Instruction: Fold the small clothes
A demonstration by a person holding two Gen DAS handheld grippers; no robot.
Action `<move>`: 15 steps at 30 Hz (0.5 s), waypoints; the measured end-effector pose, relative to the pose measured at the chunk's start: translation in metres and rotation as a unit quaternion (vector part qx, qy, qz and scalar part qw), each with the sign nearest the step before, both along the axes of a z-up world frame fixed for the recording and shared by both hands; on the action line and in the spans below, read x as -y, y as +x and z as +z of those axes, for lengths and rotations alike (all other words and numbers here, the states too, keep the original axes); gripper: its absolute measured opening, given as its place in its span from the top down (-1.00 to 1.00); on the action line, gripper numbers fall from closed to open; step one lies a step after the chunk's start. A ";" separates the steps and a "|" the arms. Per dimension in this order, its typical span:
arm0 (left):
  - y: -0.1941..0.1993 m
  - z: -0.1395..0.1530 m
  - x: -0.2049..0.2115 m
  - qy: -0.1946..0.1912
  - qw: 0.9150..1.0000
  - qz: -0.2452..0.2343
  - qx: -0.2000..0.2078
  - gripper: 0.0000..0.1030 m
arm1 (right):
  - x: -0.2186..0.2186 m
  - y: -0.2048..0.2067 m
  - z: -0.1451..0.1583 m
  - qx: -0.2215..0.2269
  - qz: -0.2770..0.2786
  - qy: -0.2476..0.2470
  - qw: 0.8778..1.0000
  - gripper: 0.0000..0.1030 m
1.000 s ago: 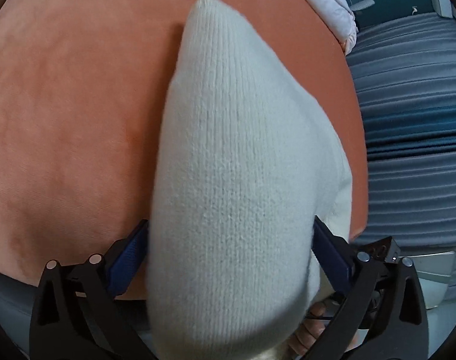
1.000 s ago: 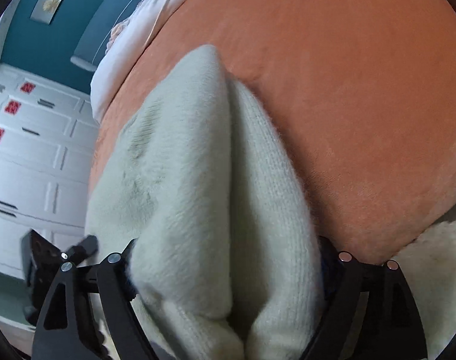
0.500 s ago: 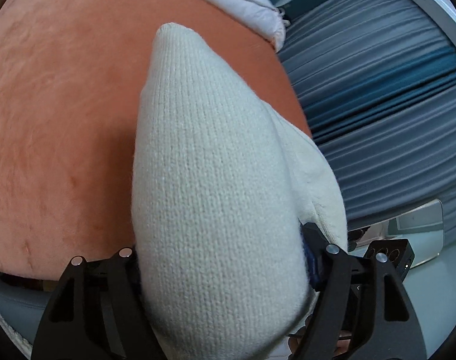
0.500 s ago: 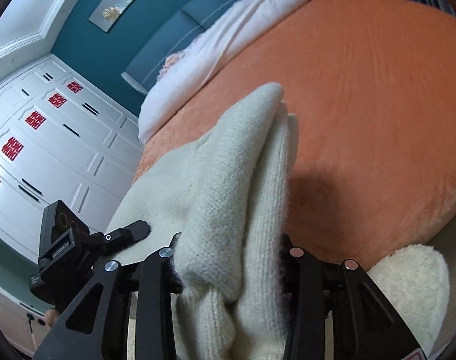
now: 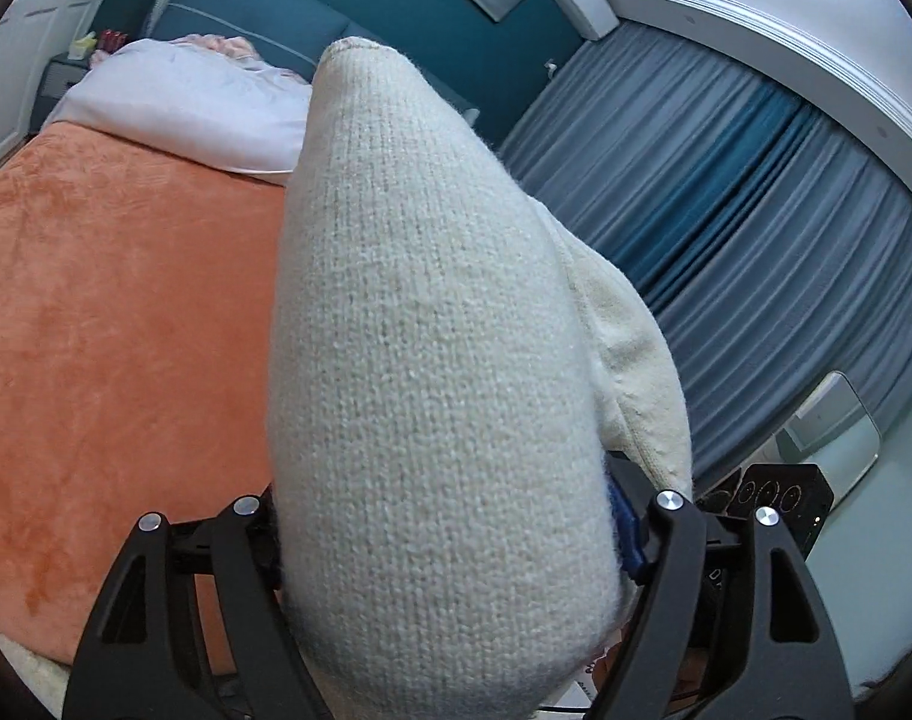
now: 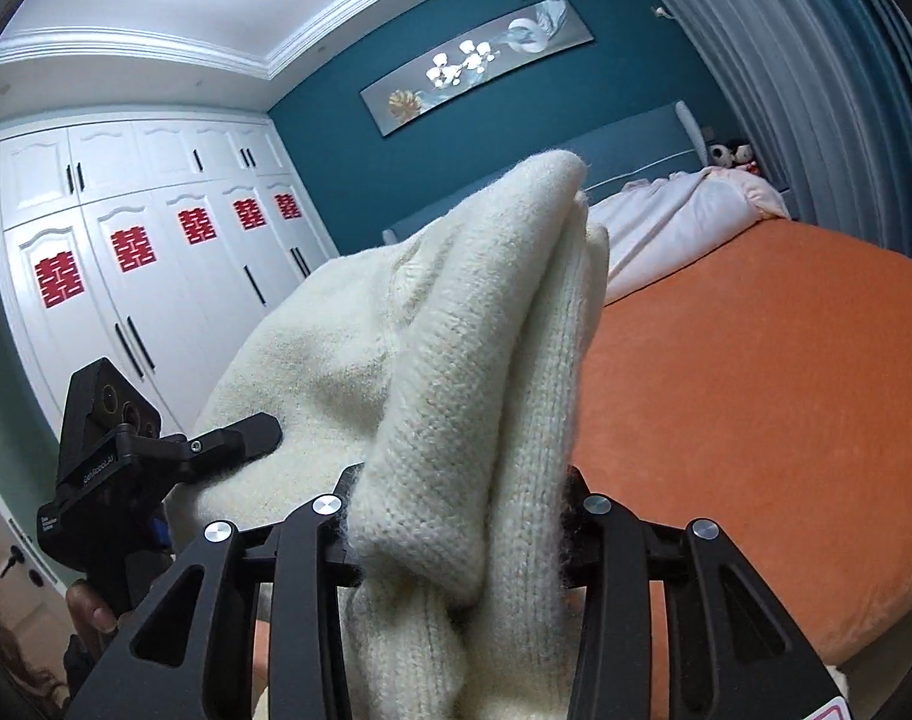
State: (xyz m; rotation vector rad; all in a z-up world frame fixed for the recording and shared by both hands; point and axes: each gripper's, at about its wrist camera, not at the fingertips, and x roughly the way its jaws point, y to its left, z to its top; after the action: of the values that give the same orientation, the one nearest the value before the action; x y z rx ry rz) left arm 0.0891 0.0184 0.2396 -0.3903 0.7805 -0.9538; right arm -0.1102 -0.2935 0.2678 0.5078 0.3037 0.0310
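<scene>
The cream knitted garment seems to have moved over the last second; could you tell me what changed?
Both grippers lifted the cream knitted garment off the orange velvety bedspread; the views swung up from the bed to the teal wall and grey curtains. The left gripper and right gripper closed further on the knit early on; the jaws now ease slightly open, still gripping. Bedspread unchanged.

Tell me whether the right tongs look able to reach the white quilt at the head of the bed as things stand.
Probably not: the right tongs are clamped on the cream knit garment, and bare orange blanket separates them from the white quilt.
</scene>
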 end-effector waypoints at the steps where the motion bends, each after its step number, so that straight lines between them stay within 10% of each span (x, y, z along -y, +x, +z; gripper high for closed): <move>1: 0.013 -0.019 -0.013 0.012 1.000 0.016 -0.004 -0.48 | -0.006 0.015 -0.010 -0.004 0.011 0.007 1.000 0.23; 4: 0.038 -0.097 -0.050 0.082 0.994 0.071 -0.017 -0.63 | -0.020 0.066 -0.069 -0.031 0.041 0.023 0.998 -0.02; 7: 0.057 -0.189 -0.073 0.195 0.964 0.156 -0.097 -0.22 | -0.033 0.091 -0.153 -0.147 0.009 0.008 0.989 0.05; 13: 0.034 -0.198 -0.092 0.174 0.963 0.188 -0.087 -0.61 | -0.049 0.058 -0.192 -0.216 0.022 -0.038 0.975 0.22; 15: 0.036 -0.200 -0.087 0.151 0.965 0.191 -0.103 -0.81 | -0.043 0.065 -0.193 -0.226 0.024 -0.035 0.973 -0.27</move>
State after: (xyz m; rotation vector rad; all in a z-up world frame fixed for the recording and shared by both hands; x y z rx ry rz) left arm 0.1251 0.1055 0.0395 -0.3590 0.9810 -0.4280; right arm -0.0453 -0.2507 0.0752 0.4343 0.7612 -0.0490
